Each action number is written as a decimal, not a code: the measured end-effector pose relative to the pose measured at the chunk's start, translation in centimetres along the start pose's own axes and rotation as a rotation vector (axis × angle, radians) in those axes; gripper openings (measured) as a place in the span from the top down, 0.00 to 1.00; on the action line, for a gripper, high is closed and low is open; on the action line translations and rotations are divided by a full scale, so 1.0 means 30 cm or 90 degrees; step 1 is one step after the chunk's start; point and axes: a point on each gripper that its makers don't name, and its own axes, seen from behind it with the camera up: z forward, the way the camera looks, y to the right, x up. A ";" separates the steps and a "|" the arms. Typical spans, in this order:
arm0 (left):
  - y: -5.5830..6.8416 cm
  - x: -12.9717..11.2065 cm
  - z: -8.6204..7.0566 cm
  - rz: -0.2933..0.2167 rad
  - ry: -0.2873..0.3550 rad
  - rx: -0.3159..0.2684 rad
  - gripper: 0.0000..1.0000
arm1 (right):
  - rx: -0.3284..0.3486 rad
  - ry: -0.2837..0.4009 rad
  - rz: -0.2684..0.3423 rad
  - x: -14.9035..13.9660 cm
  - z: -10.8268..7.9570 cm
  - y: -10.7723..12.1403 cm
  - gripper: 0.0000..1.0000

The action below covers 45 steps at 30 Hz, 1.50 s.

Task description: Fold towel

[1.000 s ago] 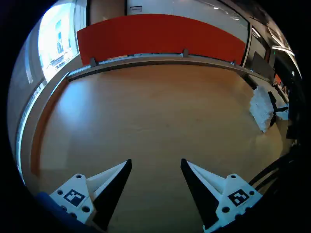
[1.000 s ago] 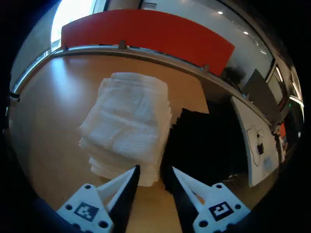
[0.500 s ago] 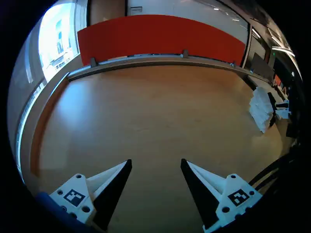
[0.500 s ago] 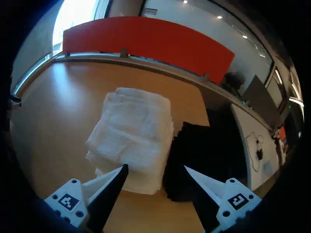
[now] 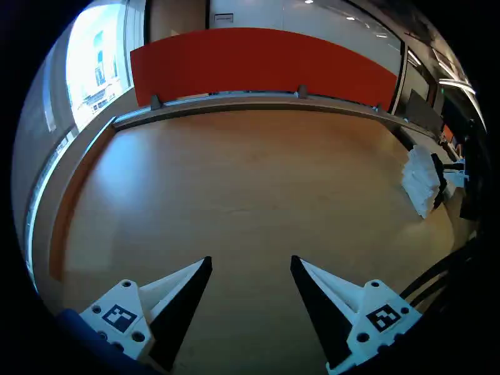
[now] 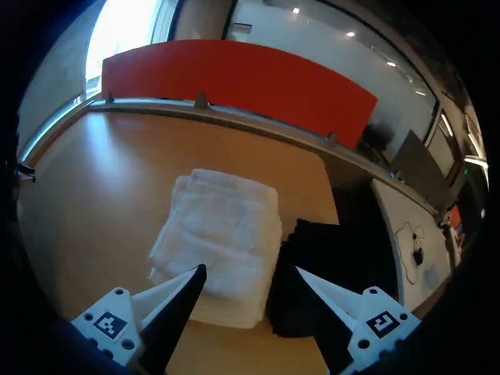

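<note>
We observe the folded towel [image 6: 222, 237] resting on the surface [image 6: 94, 187]. The right gripper [image 6: 249, 267] holds its jaws spread near it; the left gripper [image 5: 250, 257], well apart, likewise.

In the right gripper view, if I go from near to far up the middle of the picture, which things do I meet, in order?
right gripper (open) → stack of folded white towels → bare wooden tabletop → metal rail at the table's far edge → red divider panel
</note>
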 end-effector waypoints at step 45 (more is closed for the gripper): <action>-0.112 0.457 -0.186 -0.044 0.330 0.061 0.07 | -0.081 0.366 0.162 0.496 -0.220 -0.041 0.00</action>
